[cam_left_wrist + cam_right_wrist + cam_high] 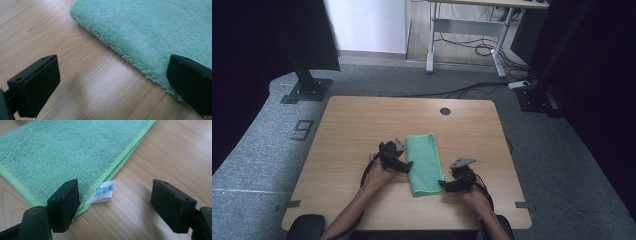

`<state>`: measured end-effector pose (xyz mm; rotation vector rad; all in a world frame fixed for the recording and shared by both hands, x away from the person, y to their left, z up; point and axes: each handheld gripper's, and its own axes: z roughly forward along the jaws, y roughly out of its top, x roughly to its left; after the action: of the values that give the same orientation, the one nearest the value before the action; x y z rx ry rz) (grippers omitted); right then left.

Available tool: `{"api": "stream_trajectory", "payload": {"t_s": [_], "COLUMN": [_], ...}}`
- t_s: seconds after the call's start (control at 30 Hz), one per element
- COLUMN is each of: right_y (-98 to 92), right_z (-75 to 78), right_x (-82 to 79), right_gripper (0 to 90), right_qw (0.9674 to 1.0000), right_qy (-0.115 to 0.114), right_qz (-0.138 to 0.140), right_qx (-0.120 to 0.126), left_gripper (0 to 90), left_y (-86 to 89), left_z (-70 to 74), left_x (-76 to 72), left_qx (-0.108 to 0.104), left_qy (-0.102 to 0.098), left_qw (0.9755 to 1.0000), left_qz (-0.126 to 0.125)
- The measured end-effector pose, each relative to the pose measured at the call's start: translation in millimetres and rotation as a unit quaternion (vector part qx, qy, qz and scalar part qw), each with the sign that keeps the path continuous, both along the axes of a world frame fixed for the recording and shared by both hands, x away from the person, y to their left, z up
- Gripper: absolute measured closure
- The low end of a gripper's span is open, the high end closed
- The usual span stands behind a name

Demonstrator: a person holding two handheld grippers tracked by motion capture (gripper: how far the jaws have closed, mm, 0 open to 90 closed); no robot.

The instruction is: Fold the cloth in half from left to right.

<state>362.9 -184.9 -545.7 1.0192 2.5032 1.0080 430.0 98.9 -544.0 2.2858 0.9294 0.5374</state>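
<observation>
**Both claws brought to the folded towel, grasp not yet made**

A green towel point(424, 164), folded into a long strip, is seen near the middle of the wooden counter point(352, 130), slightly toward 6 o'clock. The left claw point(406, 165) is placed at the 9 o'clock side of the towel, and the right claw point(443, 184) at its corner near 5 o'clock. In the left gripper view the jaws are spread wide, with the fluffy folded edge point(120, 53) lying between them but not pressed. In the right gripper view the jaws are also apart, and the white label point(102, 192) at the stitched hem lies between them, untouched.

The step in hand is judged to be the approach for a grasp. For the next move, each claw should be lowered until all layers of the edge are caught, then closed firmly.
</observation>
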Motion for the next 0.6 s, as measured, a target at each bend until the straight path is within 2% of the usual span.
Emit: {"api": "stream_trajectory", "payload": {"t_s": [0.17, 0.6], "right_y": [13.8, 50.4], "right_z": [0.0, 0.1], "right_x": [1.1, 9.3], "right_gripper": [21.8, 20.2], "right_qw": [1.0, 0.9994], "right_qy": [-0.001, -0.006], "right_qz": [0.008, 0.033], "right_qx": [-0.002, -0.004], "left_gripper": [0.0, 0.0], "left_y": [11.4, 38.9], "left_z": [-0.6, 1.2], "left_x": [3.2, 10.5], "left_qx": [-0.006, 0.004], "left_qy": [0.003, 0.003], "left_qw": [0.9999, 0.9992], "left_qz": [0.011, 0.039]}}
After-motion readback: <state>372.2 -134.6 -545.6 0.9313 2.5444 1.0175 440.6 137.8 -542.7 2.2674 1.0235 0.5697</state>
